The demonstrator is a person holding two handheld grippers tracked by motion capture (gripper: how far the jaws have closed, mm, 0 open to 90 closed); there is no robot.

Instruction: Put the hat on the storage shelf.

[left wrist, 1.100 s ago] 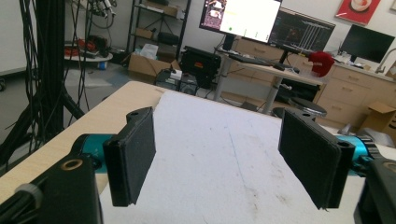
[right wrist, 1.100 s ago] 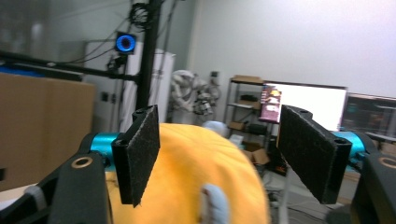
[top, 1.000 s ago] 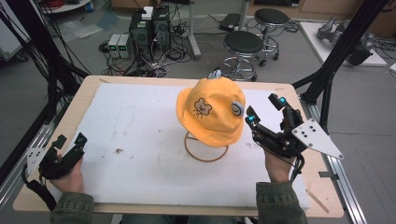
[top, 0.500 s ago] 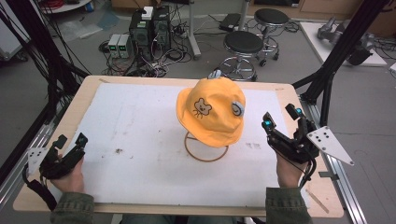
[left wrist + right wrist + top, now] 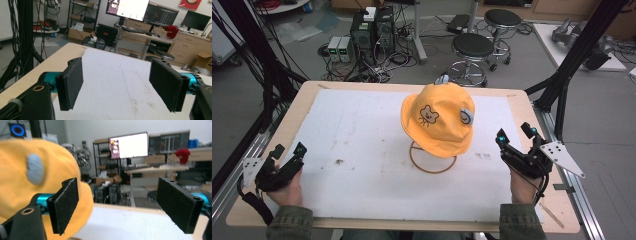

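The orange fabric bucket hat with a bear face sits draped on its thin wire ring stand, so the placing looks done. The right gripper hangs just beside it, jaws wide and empty. The left gripper rests wide open, well apart, at the counter edge.

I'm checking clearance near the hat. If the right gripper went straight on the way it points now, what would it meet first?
Probably nothing: the right gripper points past the orange hat, whose brim lies beside its left jaw. Ahead looks free over the table, though depth is unclear.
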